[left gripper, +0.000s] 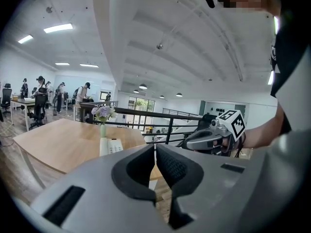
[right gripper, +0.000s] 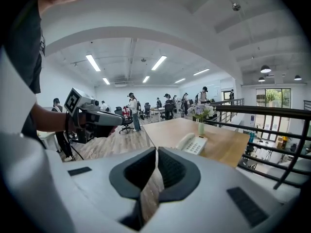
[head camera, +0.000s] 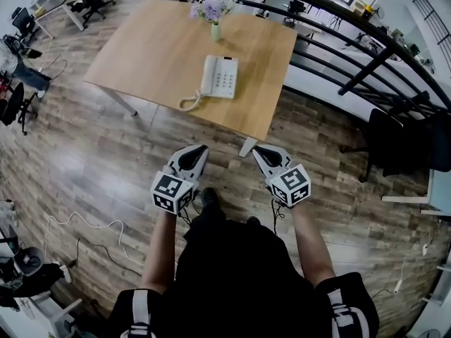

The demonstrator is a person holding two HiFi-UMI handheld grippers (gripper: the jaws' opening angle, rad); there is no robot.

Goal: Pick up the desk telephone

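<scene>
Locate desk telephone [head camera: 219, 77] on far table [head camera: 148, 55], well apart from both grippers. Note left gripper [head camera: 201, 149] and right gripper [head camera: 258, 151] pressed together, empty. Expect light, rigid, slippery plastic with loose handset; clamp base at side edges.

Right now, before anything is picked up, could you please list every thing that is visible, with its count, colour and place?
table: one, light wood, ahead of the person
desk telephone: one, white, on the table toward its near edge, coiled cord at its left
vase of flowers: one, pale vase with lilac and white flowers, at the table's far edge
railing: one, black, beyond the table at the right
chair: one, black, right of the table
cable: one, white, on the wooden floor at the left
people: several, far background
left gripper: one, grey, jaws shut, empty, short of the table
right gripper: one, grey, jaws shut, empty, beside the left
</scene>
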